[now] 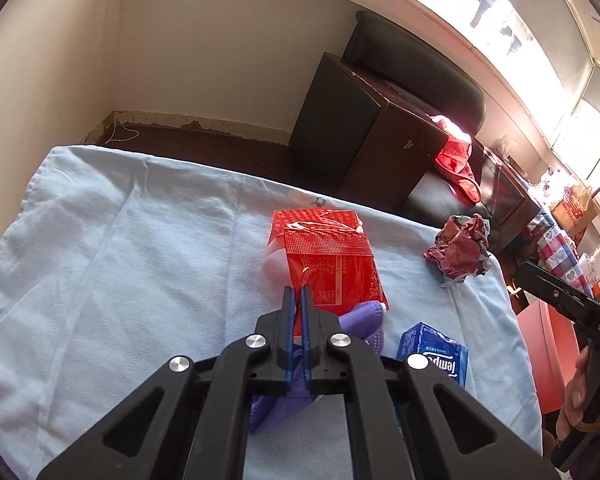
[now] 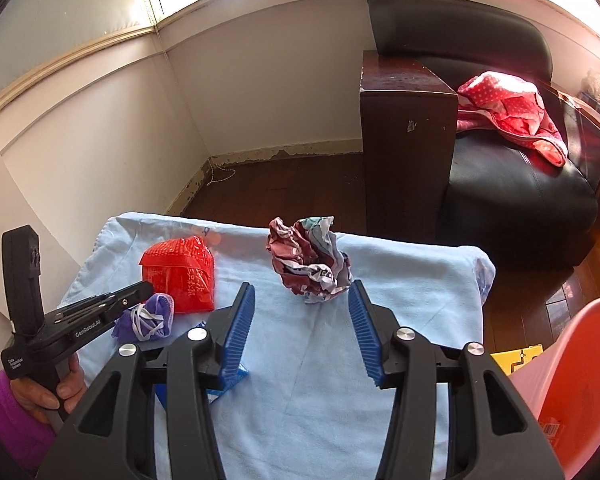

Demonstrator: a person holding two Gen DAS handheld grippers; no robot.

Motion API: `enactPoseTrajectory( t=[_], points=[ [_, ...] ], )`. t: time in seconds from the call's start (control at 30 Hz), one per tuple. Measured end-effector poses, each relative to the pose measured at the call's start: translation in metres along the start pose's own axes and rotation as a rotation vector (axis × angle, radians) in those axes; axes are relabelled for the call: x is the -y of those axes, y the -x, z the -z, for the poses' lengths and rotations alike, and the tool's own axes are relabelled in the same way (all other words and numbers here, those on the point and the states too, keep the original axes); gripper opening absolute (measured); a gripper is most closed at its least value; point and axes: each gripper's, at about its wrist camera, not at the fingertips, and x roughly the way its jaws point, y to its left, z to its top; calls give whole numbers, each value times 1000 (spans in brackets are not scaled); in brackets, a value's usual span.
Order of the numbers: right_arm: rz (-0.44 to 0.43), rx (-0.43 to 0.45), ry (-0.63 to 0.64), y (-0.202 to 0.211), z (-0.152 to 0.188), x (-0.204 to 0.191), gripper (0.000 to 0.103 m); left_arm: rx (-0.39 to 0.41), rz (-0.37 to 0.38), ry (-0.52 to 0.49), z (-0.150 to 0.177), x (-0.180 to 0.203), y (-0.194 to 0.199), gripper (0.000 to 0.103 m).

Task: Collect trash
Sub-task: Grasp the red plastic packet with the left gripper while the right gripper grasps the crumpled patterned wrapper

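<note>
Two tongs reach over the table. The left tongs [image 1: 296, 292] are squeezed shut, and their tips seem to pinch the near edge of the red packet [image 1: 324, 260]. The right tongs [image 2: 300, 286] are about half open, with nothing held.

The red packet is thin, shiny plastic. I think it is very light, soft and a bit slippery, so a loose edge or fold is the best place to grab. It lies right at the left tips and runs away from them. A purple mask [image 2: 148, 320] sits under the left tongs, touching the packet.

A crumpled paper ball [image 2: 308, 264] lies just past the right tips, in line with the gap between them. It looks light and squashy (it will not break), so a grab around its middle should work.

A blue tissue pack [image 1: 436, 348] lies near, between the two tongs. All the trash rests on a pale blue cloth [image 1: 120, 260].
</note>
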Motion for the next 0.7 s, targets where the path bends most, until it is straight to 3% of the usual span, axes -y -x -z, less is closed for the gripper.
enactPoseTrajectory(
  t=[0.27,0.43,0.57,0.6,0.63,0.7],
  points=[
    [0,-2,30,-24,-10,-7,55,64,20,20,0,-1,23,0],
    [56,18,41,-36,-10,-6,55,88,32,27,1,-1,36,0],
    [18,-17,26,-47,-10,-2,54,90,33,33,3,-2,40,0],
    [16,-14,32,-47,-9,-3,51,90,32,34,3,-2,41,0],
    [20,-15,43,-49,-8,-4,34,90,32,36,4,-3,42,0],
    [21,-23,58,-50,-5,-5,32,90,30,38,5,-1,42,0]
  ],
)
